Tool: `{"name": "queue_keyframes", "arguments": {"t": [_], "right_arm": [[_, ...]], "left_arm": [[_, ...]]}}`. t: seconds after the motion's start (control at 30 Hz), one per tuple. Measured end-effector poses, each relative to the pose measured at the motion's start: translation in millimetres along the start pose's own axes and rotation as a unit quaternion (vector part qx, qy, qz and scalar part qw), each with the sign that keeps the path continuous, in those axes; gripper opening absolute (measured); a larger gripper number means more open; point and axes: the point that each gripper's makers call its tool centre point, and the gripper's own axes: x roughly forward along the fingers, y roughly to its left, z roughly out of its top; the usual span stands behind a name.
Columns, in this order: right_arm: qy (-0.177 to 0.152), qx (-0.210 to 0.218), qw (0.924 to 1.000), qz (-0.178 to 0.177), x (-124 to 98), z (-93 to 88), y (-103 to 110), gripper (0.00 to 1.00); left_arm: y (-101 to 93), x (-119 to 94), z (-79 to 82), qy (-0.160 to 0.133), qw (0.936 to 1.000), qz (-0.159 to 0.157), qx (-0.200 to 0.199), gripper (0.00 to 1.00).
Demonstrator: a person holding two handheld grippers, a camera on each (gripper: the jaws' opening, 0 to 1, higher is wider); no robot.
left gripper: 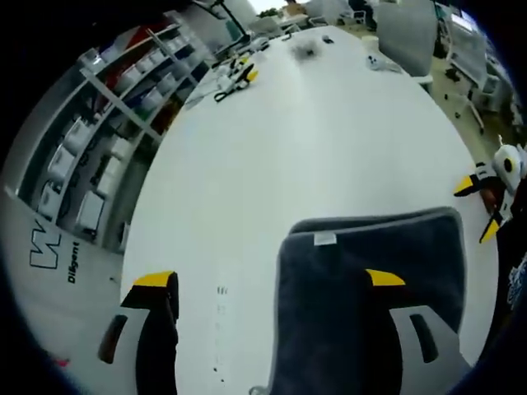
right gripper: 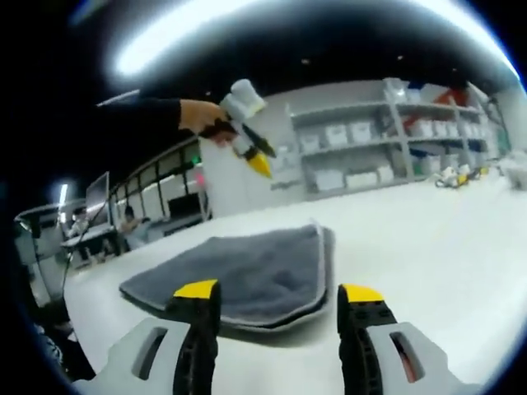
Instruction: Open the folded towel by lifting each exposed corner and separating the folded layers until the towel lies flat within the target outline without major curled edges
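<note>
A dark grey folded towel (left gripper: 370,271) lies on the white table (left gripper: 313,140), with a small white label (left gripper: 325,239) near its far edge. My left gripper (left gripper: 268,281) hangs open above it, its right jaw over the towel and its left jaw over bare table. The right gripper (left gripper: 494,185) shows beyond the towel's right side. In the right gripper view the towel (right gripper: 239,276) lies flat just past my open right gripper (right gripper: 278,292), its layered folded edge facing right. A hand holds the left gripper (right gripper: 243,123) high above the towel.
Shelves with white bins (left gripper: 99,156) line the table's left side. Small yellow and black tools (left gripper: 235,78) lie at the table's far end. Shelving (right gripper: 370,148) stands behind the table (right gripper: 428,247), and people sit at desks (right gripper: 90,226) on the left.
</note>
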Motion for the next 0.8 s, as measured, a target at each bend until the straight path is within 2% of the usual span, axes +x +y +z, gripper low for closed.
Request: {"name": "queue_keyframes", "arguments": {"t": [0.2,0.37,0.5,0.63,0.7,0.73,0.8], "right_arm": [[0.009,0.003,0.9999,0.004,1,-1.1,3,0.53],[0.032,0.010,0.9994,0.009,2,-6.9,5,0.48],[0.042,0.014,0.9989,0.012,3,-9.6,4,0.48],[0.042,0.059,0.9966,0.038,2,-7.0,12,0.45],[0.043,0.060,0.9967,0.035,2,-7.4,10,0.41],[0.044,0.061,0.9966,0.033,2,-7.6,10,0.39],[0.043,0.070,0.9963,0.029,5,-7.8,9,0.41]], "left_arm": [[-5.2,14,1.8,0.004,0.9999,-0.014,0.000,0.86],[-5.5,31,3.5,-0.002,0.9998,-0.017,-0.008,0.83],[-8.2,52,-6.7,0.005,0.9996,-0.019,-0.018,0.80],[-6.2,70,-11.6,0.013,0.9993,-0.032,-0.014,0.80],[-9.0,74,-14.4,0.015,0.9992,-0.034,-0.011,0.80],[-4.3,75,-14.5,0.014,0.9992,-0.035,-0.013,0.79],[1.7,81,-13.5,0.011,0.9991,-0.035,-0.019,0.77]]}}
